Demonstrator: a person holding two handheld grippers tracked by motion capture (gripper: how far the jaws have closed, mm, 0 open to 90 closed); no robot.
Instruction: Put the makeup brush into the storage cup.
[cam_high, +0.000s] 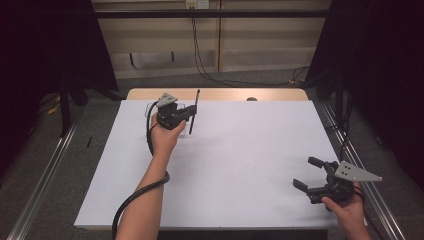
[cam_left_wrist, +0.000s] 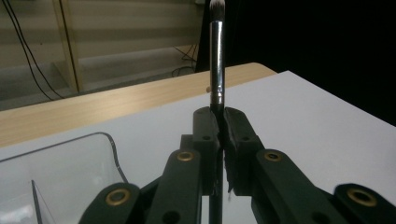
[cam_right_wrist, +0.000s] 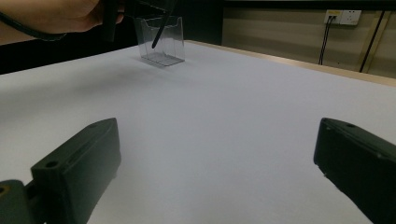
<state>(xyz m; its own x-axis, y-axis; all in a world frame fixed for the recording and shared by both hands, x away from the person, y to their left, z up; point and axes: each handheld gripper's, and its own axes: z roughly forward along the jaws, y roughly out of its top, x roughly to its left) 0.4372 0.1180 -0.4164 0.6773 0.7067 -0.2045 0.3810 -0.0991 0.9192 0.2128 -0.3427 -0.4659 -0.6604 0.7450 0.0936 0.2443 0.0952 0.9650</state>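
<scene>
We see a table (cam_high: 220, 165) covered by a white sheet, with a strip of pale wood (cam_high: 220, 94) left bare along its far edge. Directly on the white surface stands a clear plastic holder (cam_right_wrist: 161, 39), which we take as our landmark; it sits near the far left corner, just short of the wooden strip. On that strip, well to the holder's right, lies a small dark object (cam_high: 251, 99) we cannot identify.
</scene>
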